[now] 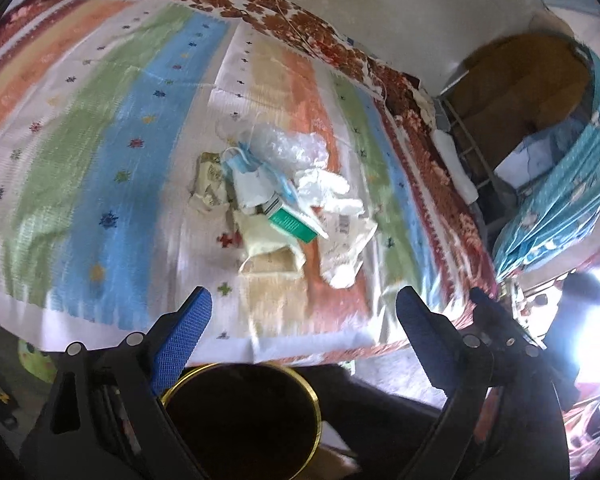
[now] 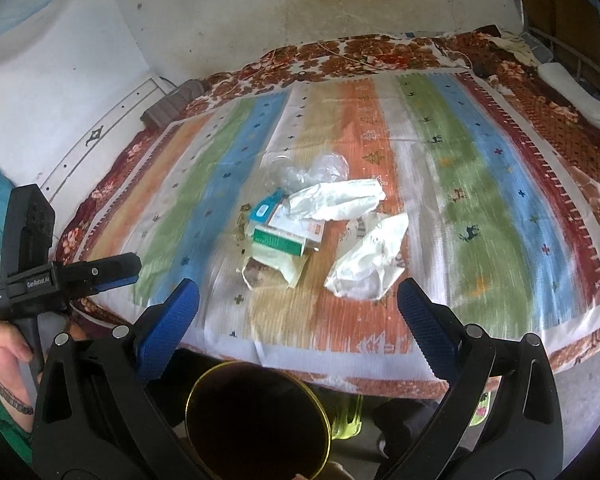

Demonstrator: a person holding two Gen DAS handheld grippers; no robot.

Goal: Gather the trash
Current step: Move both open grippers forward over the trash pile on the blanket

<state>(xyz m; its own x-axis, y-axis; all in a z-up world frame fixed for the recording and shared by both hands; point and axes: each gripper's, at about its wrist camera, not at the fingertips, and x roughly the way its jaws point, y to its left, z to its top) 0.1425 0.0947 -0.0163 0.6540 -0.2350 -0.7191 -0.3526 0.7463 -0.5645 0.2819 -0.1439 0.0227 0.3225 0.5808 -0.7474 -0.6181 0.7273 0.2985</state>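
Plainly, we are looking across a bed (image 2: 480, 208) spread with a striped cover, set against a stained wall (image 2: 380, 12), and the trash pile (image 2: 300, 224) is lying near its middle, well clear of every edge. Nothing appears collected yet: the round dark bin (image 2: 256, 420) with the brass-coloured rim is sitting just off the near edge of the bed, below our grippers, and its inside is too dark to tell whether anything is in it.

We are holding the left gripper (image 1: 304, 320) spread wide with nothing between its blue pads, and the right gripper (image 2: 298, 312) likewise spread and empty; both are hanging over the near strip of the cover, short of the pile.

Going down in size, we are seeing a crumpled white bag (image 2: 366, 264) on the right of the heap, a second white bag (image 2: 336, 200) behind it, clear crinkled plastic (image 2: 312, 172) at the far side, a cream paper wrapper (image 2: 276, 268) nearest us, a green carton (image 2: 278, 242), and a blue face mask (image 1: 252, 164).

Bare cover is lying open all round the pile, so we are judging the approach free; the whole job is still ahead.
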